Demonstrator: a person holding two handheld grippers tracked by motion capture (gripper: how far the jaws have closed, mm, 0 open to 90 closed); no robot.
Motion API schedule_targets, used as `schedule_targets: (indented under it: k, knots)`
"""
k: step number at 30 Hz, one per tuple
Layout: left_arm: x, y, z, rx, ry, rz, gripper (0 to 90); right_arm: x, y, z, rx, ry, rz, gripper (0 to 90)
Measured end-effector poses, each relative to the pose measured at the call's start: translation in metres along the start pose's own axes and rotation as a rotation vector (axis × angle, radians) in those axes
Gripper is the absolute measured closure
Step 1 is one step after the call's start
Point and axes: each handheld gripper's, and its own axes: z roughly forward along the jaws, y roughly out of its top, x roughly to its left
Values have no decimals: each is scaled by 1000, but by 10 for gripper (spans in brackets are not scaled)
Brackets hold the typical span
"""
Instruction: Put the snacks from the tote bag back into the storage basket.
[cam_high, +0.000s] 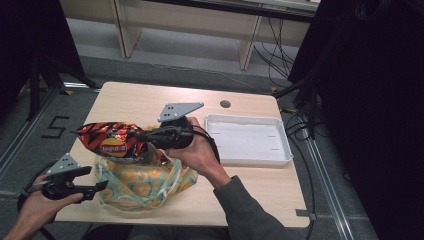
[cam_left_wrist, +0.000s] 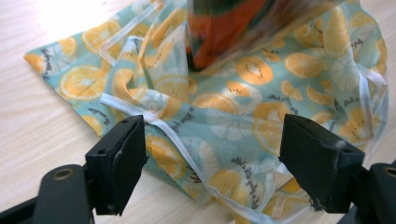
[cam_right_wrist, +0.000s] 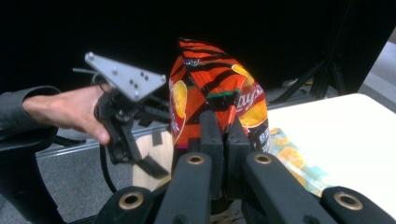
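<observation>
The right gripper (cam_high: 145, 136) clamps the orange-and-black striped Lay's crisp packet (cam_high: 112, 140), lifting it above the teal orange-slice-print plastic bag (cam_high: 142, 185) on the bench (cam_high: 150, 102). The left gripper (cam_high: 100, 187) gapes released beside the bag; its print lettering is unreadable.

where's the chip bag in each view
High view: the chip bag is left of centre, held by the right gripper above the fruit-print bag.
Left gripper view: blurred orange at top centre, over the fruit-print bag.
Right gripper view: centre, upright, clamped in the shut jaws.
Shared landmark: the fruit-print bag, also at lower right in the right gripper view.
</observation>
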Motion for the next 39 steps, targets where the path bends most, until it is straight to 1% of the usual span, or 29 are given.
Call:
schedule_targets:
  k: [1, 2, 3, 4, 5, 6, 8, 10, 14, 15, 16, 17, 18, 21, 22, 23, 24, 25, 26, 27, 28, 29, 30, 31, 32, 35, 36, 37, 39]
  knots:
    - [-2, -1, 0, 6, -15, -21, 223, -2, 2, -1, -10, 7, -13, 900]
    - [-2, -1, 0, 1, -14, -21, 224, -3, 4, -3, -20, -5, -20, 900]
    - [-2, -1, 1, -14, -12, -26, 225, -3, 5, -5, -17, 1, -5, 900]
    - [-1, -1, 0, 6, -21, -23, 225, -5, 7, -9, -16, 4, -6, 900]
    - [-1, -1, 1, 0, -17, -25, 225, -5, 8, -12, -16, 1, 1, 900]
    - [-1, -1, 1, 6, -20, -22, 225, -7, 10, -16, -30, -15, -15, 900]
    - [-1, -1, 1, 5, -18, -22, 226, -8, 11, -25, -23, -18, 5, 900]
    - [-1, -1, 1, 1, -16, -23, 226, -12, 13, -36, -38, -44, 2, 900]
    - [1, -1, 0, 20, -15, -1, 226, -18, 17, -58, -46, -77, -2, 900]
    - [-1, -1, 2, -10, -14, -22, 226, -21, 17, -66, -43, -88, 5, 900]
    - [-1, -1, 2, -9, -12, -23, 226, -23, 17, -71, -42, -100, 6, 900]
    - [2, -1, -1, 19, -11, 12, 226, -26, 15, -80, -43, -110, 15, 900]
    - [2, -1, 0, 8, -13, 4, 226, -29, 14, -86, -47, -121, 21, 900]
    - [2, -1, 0, 8, -5, 4, 226, -36, 11, -106, -51, -171, 26, 900]
    - [2, -1, 0, 7, -4, 4, 226, -40, 9, -114, -56, -173, 26, 900]
    - [2, -1, 1, 8, -5, 2, 226, -40, 8, -120, -47, -200, 40, 900]
    - [2, -2, 1, -4, -1, 0, 226, -43, 7, -127, -39, -204, 52, 900]
    - [3, -2, 1, 3, -9, 0, 226, -46, 5, -133, -41, -222, 38, 900]
    - [2, -1, 1, 6, -5, -8, 226, -46, 3, -139, -26, -237, 78, 900]
    - [2, -1, 1, 9, 4, -8, 226, -50, 1, -144, -30, -247, 56, 900]
    - [2, -2, 2, 6, 1, -10, 226, -52, -1, -151, -24, -276, 58, 900]
    - [4, -2, 1, 18, -4, 10, 226, -54, -2, -155, -18, -281, 67, 900]
    - [4, -2, 1, 17, -2, 5, 226, -54, -4, -160, -13, -283, 88, 900]
    - [4, -2, 1, 18, 2, 6, 226, -57, -5, -165, -25, -305, 81, 900]
    - [4, -3, 2, 6, 0, 4, 226, -60, -7, -170, -20, -307, 80, 900]
    - [5, -2, 2, 12, -3, 3, 227, -66, -14, -181, -29, -332, 99, 900]
    - [5, -2, 2, 20, -6, 0, 227, -68, -16, -185, -16, -332, 99, 900]
    - [5, -2, 2, 16, -6, -2, 227, -70, -19, -188, -5, -332, 116, 900]
    - [5, -3, 3, 13, -4, -8, 227, -72, -24, -193, -2, -348, 122, 900]
